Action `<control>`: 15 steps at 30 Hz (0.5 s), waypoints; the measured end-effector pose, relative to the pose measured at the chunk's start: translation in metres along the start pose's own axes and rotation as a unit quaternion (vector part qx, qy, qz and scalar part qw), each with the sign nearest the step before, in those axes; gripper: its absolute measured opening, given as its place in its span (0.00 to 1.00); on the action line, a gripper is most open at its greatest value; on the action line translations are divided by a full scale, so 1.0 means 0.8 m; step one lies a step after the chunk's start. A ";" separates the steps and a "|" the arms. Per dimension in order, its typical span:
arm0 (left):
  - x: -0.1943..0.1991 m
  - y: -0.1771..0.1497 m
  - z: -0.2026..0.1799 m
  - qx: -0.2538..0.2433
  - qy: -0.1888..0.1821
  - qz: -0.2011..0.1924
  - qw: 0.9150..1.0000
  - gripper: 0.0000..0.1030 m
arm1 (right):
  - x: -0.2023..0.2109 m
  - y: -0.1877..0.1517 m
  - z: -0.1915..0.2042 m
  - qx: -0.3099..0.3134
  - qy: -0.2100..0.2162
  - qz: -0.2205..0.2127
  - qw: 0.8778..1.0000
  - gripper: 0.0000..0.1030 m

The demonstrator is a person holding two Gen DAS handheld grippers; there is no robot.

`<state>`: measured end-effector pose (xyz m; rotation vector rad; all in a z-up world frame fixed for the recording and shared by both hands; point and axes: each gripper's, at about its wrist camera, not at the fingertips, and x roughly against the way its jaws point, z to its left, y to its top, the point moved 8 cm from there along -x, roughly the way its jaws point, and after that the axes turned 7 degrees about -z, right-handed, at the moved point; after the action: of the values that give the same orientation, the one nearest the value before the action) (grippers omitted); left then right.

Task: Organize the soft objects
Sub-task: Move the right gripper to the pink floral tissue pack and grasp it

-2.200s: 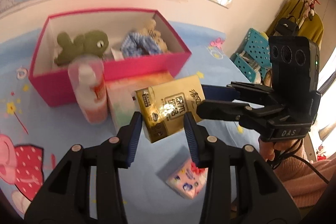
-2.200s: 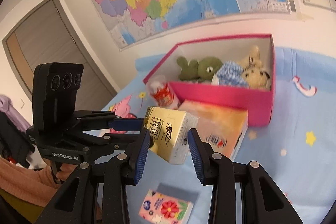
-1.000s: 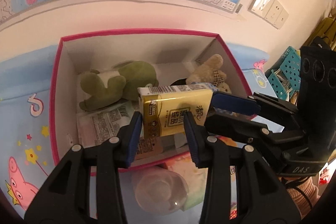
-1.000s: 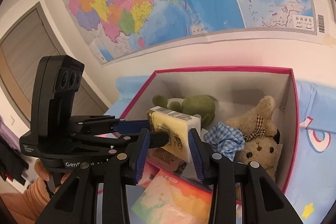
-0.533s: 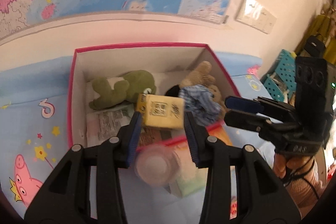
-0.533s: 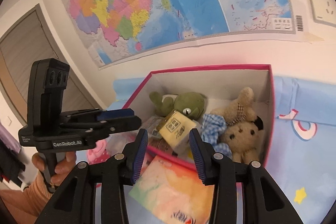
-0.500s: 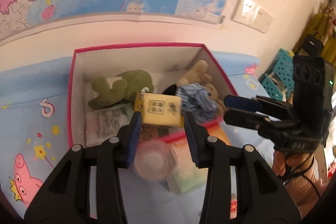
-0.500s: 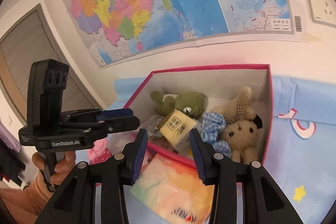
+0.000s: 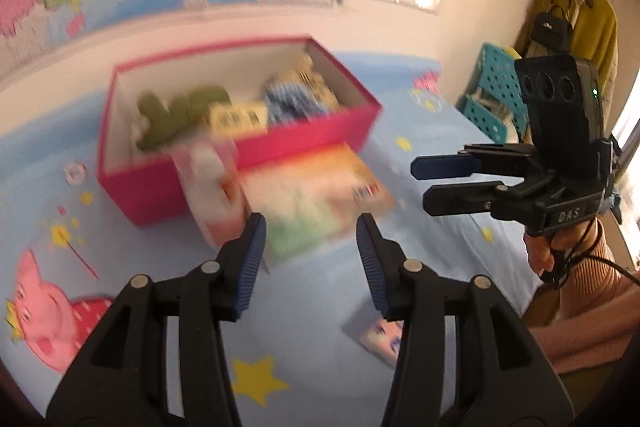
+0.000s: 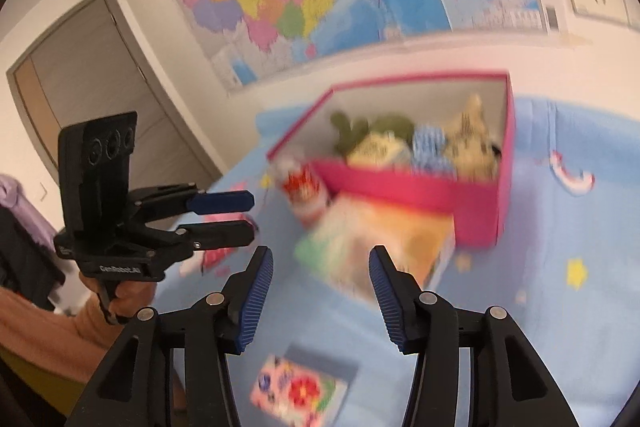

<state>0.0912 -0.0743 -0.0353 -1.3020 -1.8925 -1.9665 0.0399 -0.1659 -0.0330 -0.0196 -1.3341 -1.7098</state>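
Step in hand: both tools are empty above the blue cartoon-print surface (image 9: 320, 307); by my reading one item has been boxed and the next pickup is being lined up.
Left hand-held gripper (image 9: 310, 259): released, jaws spread wide, nothing between them.
Right hand-held gripper (image 10: 320, 287): released too, jaws wide apart and empty.
Pink box (image 10: 404, 187): holds a green plush (image 9: 180, 115), a yellow tissue pack (image 9: 236, 117), a blue checked cloth (image 10: 430, 143) and a tan bear (image 10: 472, 139).
Next target (judged): the small floral tissue pack (image 10: 298, 393), lying flat on the blue surface, near the right tool and well apart from the box.
Its axis: long side runs left-to-right in the right wrist view, slightly slanted; printed face up.
Next move calls for: lowering over the pack and closing across its short width.
Also outside the box: a large tissue pack (image 10: 376, 247) and a wipes canister (image 10: 304, 191), both touching the box front.
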 end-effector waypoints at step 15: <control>-0.031 -0.123 -0.048 0.049 -0.057 0.107 0.991 0.48 | -0.009 -0.124 -0.013 -0.071 0.000 0.096 0.993 0.50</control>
<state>0.0277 -0.0982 -0.1203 -1.5453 -1.7859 -1.7072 -0.0163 -0.1720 -0.1156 -0.2227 -1.1695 -1.6358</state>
